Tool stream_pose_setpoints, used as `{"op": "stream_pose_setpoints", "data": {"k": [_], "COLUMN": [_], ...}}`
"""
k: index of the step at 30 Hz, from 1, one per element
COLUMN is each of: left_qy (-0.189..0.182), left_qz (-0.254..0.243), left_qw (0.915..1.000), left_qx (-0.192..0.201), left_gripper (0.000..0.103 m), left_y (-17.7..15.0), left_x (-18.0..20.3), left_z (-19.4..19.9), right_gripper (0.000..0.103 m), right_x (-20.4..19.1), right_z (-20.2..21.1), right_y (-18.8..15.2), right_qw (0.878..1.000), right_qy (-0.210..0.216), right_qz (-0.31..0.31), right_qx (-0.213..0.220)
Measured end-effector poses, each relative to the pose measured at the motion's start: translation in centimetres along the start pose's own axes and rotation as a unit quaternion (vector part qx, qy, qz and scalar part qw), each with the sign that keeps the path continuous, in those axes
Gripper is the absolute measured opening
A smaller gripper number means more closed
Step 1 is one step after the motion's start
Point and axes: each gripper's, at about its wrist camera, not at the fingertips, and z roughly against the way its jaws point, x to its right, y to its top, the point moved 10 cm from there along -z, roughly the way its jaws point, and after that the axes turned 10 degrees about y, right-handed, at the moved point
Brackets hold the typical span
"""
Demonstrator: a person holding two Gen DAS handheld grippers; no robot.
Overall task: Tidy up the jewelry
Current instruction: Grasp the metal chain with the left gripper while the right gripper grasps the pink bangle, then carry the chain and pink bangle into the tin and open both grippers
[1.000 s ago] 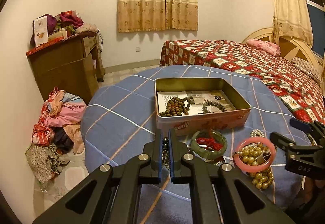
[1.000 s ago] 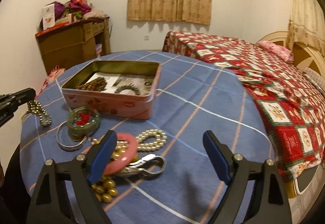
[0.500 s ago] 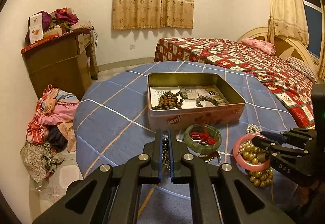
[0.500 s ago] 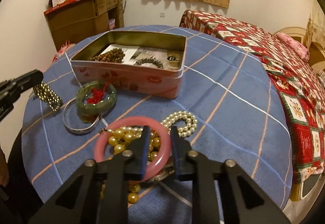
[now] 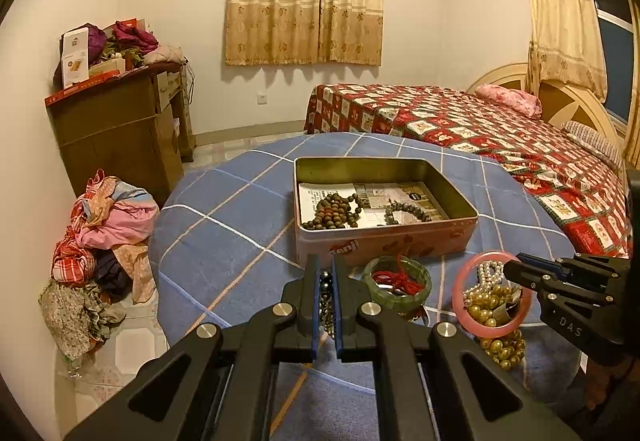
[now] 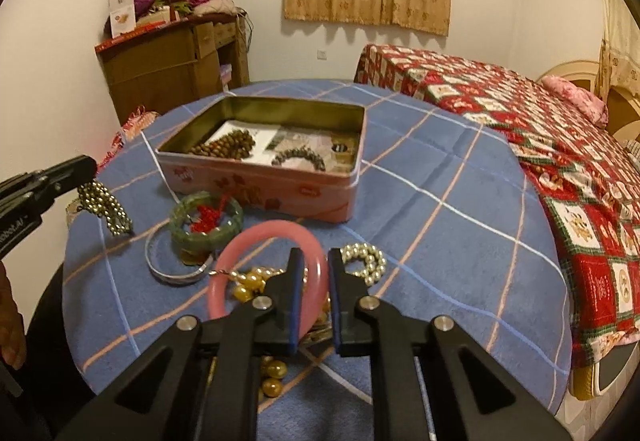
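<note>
A pink tin box [image 5: 400,241] [image 6: 280,193] stands open on the blue checked tablecloth, with brown beads [image 5: 332,211] and a dark bead bracelet [image 5: 406,212] inside. My left gripper [image 5: 327,273] is shut on a dark metallic bead bracelet [image 6: 105,205], held above the cloth left of the tin. My right gripper [image 6: 311,261] is shut on a pink bangle [image 6: 256,241] [image 5: 466,315], lifted and tilted over gold beads [image 6: 250,281] and a pearl bracelet [image 6: 366,261]. A green jade bangle with a red cord [image 5: 400,285] [image 6: 206,217] lies in front of the tin.
A silver bangle [image 6: 172,273] lies by the green one. The round table [image 5: 224,209] stands beside a bed with a red quilt [image 5: 480,129]. A wooden cabinet [image 5: 120,129] and a heap of clothes [image 5: 100,249] are on the left.
My right gripper went from wide open to shut on the pink bangle and has lifted it off the pile. My left gripper stayed shut on the metallic beads and rose a little.
</note>
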Motion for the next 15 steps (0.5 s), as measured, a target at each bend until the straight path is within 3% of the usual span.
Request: {"op": "stream_pose_setpoints", "data": {"k": [15], "left_qy": [0.017], "left_qz": [-0.011], "left_qw": [0.9995], "left_qx": [0.025], "left_gripper": [0.004], "left_y": [2.9], "left_x": [-0.7], "left_z": [0.4], "right_gripper": [0.013], "right_x": [0.2], "right_z": [1.7], "right_y": [3.9], "right_qw": [0.998], "right_qy": [-0.014], "right_qz": [0.02], "right_qx": [0.049]}}
